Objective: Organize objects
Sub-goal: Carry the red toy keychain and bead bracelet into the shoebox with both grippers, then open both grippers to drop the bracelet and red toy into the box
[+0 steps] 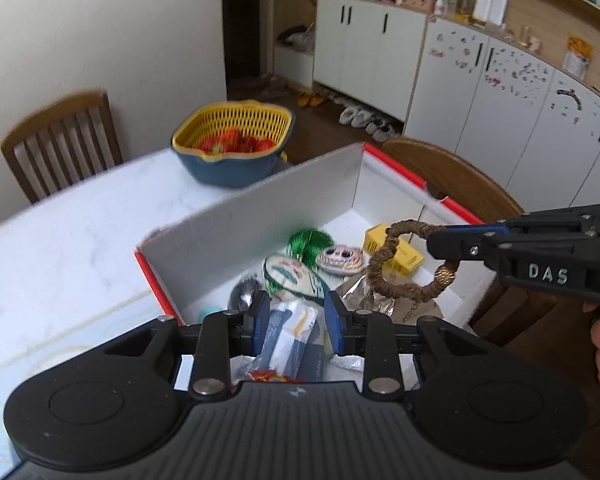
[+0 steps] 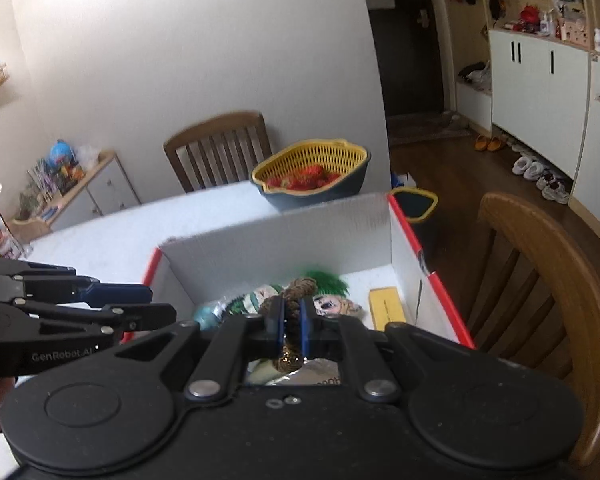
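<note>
A white cardboard box (image 1: 260,216) with red edges stands on the white table; it also shows in the right wrist view (image 2: 284,236). Inside lie a green-haired doll (image 1: 304,256), a round face toy (image 1: 340,258), a yellow box (image 1: 400,254), foil packets (image 1: 360,296) and a dark spoon (image 1: 242,294). My right gripper (image 2: 293,322) is shut on a brown rope ring (image 1: 392,268) and holds it above the box (image 2: 296,292). My left gripper (image 1: 298,322) is open above the box's near end, over a white and grey packet (image 1: 288,336).
A yellow and blue strainer basket (image 1: 236,148) with red fruit stands on the far side of the table (image 1: 72,240). Wooden chairs stand at the far side (image 1: 60,136) and to the right (image 2: 540,280). White cabinets (image 1: 500,92) line the back right.
</note>
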### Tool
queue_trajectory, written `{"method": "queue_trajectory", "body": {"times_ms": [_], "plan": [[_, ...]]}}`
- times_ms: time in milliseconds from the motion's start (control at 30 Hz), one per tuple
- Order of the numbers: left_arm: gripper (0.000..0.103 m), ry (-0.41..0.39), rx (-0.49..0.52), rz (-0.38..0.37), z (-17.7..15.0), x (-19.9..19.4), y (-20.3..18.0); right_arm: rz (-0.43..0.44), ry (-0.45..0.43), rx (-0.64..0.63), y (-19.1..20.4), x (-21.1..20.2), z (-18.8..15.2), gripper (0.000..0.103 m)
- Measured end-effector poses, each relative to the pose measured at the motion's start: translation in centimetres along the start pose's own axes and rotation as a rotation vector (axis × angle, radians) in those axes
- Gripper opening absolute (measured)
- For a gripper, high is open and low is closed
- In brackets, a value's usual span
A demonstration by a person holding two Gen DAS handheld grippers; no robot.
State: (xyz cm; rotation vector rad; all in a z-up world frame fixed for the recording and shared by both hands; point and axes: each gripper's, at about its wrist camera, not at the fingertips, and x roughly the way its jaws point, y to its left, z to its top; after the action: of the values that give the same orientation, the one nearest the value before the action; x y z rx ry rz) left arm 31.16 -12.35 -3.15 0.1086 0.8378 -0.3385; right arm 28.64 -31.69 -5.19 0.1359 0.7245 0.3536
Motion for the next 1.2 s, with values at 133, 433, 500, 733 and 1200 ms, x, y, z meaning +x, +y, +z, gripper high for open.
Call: {"method": "queue_trajectory", "body": {"times_ms": [133,433,500,733,1200], "plan": [[0.03,0.049,-0.004,0.009,-0.6,1.8,0.3,0.026,0.06,-0.035,-0.3,2.3,-0.2,0.006],[0.03,0.107,-0.015,0.019,-1.5,4.2,0.7,0.044,0.173,-0.096,-0.6,5.1,-1.1,0.011],[0.03,0.118,-0.017,0.022,-1.6,4.5,0.7,0.051,0.174,-0.098,-0.7,5.1,-1.1,0.014],[0.03,0.127,-0.013,0.019,-1.7,4.6,0.5,0.072,0.176,-0.1,-1.0,4.3,-0.8,0.018],[0.06,-0.023,-0.062,0.016,0.7,-1.6,1.6,0.107,0.116,-0.075,-1.8,0.8,0.6,0.032]]}}
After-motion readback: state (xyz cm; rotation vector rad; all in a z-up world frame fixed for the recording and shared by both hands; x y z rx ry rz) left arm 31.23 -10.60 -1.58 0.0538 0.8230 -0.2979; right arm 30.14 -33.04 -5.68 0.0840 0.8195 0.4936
